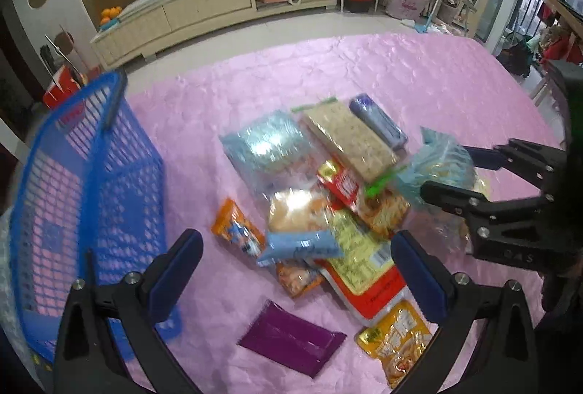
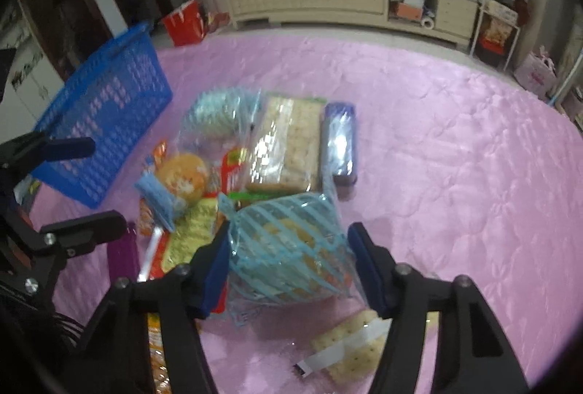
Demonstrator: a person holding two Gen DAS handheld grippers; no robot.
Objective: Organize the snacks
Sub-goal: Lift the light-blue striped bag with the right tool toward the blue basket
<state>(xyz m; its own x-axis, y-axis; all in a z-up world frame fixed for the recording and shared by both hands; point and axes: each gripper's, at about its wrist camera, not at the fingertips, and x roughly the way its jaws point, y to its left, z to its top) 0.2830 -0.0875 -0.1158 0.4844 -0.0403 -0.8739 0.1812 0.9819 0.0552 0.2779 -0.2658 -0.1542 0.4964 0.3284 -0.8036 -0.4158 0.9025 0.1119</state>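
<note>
Several snack packs lie piled on the pink cloth [image 1: 400,77]. My right gripper [image 2: 288,241] is shut on a clear bag with light-blue stripes [image 2: 291,248] full of biscuits; a pad touches each side of it. The left wrist view shows that bag [image 1: 437,164] between the right gripper's [image 1: 448,172] fingers. My left gripper [image 1: 295,248] hangs open over the near end of the pile, above a light-blue packet [image 1: 298,246], holding nothing. A blue mesh basket [image 1: 91,175] stands to the left of the pile and looks to have nothing in it.
In the pile are a long cracker pack [image 1: 349,139], a dark blue tube pack [image 1: 379,121], a purple packet [image 1: 291,339] and a yellow pouch [image 1: 397,339]. A loose cracker pack [image 2: 349,350] lies under my right gripper. The cloth's right half [image 2: 455,157] is bare.
</note>
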